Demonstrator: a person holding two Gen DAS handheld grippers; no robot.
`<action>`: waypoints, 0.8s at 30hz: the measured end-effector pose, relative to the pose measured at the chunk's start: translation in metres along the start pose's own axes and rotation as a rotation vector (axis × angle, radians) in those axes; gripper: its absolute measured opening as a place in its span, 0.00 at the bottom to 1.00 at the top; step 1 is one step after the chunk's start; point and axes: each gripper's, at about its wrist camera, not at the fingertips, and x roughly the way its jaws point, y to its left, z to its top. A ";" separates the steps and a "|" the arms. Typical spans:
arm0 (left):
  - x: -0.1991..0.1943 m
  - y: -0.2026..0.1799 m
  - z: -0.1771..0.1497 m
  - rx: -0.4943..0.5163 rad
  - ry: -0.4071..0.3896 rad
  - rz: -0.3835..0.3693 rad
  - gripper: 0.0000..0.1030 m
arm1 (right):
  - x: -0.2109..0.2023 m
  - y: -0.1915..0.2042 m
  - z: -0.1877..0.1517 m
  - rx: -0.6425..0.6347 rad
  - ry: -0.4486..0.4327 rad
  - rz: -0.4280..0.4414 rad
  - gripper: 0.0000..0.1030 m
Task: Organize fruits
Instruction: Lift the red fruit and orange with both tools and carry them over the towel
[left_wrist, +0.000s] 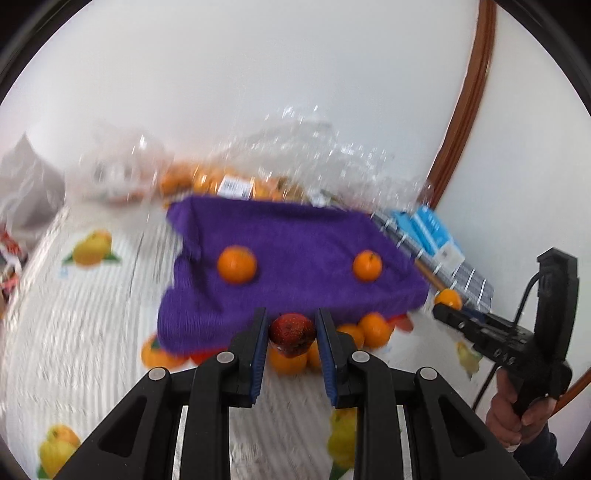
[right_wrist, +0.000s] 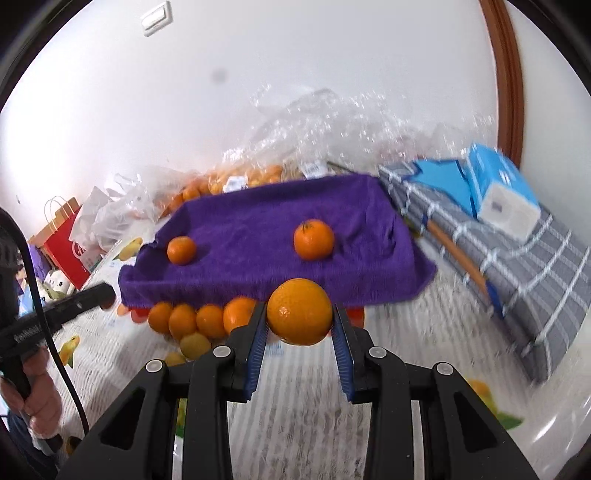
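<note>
Our left gripper (left_wrist: 291, 334) squeezed a red fruit (left_wrist: 291, 332) and our right gripper (right_wrist: 299, 321) squeezed a big orange (right_wrist: 299, 312). Both were near the front edge of the purple towel (right_wrist: 258, 236). Two small oranges (right_wrist: 314, 239) sat on the towel, and more oranges (right_wrist: 195, 319) lay just below its edge.

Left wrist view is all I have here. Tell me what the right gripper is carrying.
Observer: The right gripper is shut on a large orange.
Operator: Report what lies left of the purple towel, past my frame.
Observer: A red paper bag with handles stands by the wall.
Operator: Describe what the blue box sits on.
Observer: The blue box rests on a grey checked cloth that covers something raised, to the right of the purple towel.
</note>
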 end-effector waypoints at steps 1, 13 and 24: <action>0.001 -0.001 0.006 0.004 -0.004 0.001 0.24 | 0.001 0.000 0.003 -0.004 -0.006 -0.002 0.33; 0.048 0.002 0.058 -0.045 -0.073 0.015 0.24 | 0.046 0.005 0.055 0.021 -0.042 -0.011 0.33; 0.087 0.030 0.039 -0.138 0.003 0.025 0.24 | 0.080 0.004 0.050 0.026 -0.012 -0.045 0.33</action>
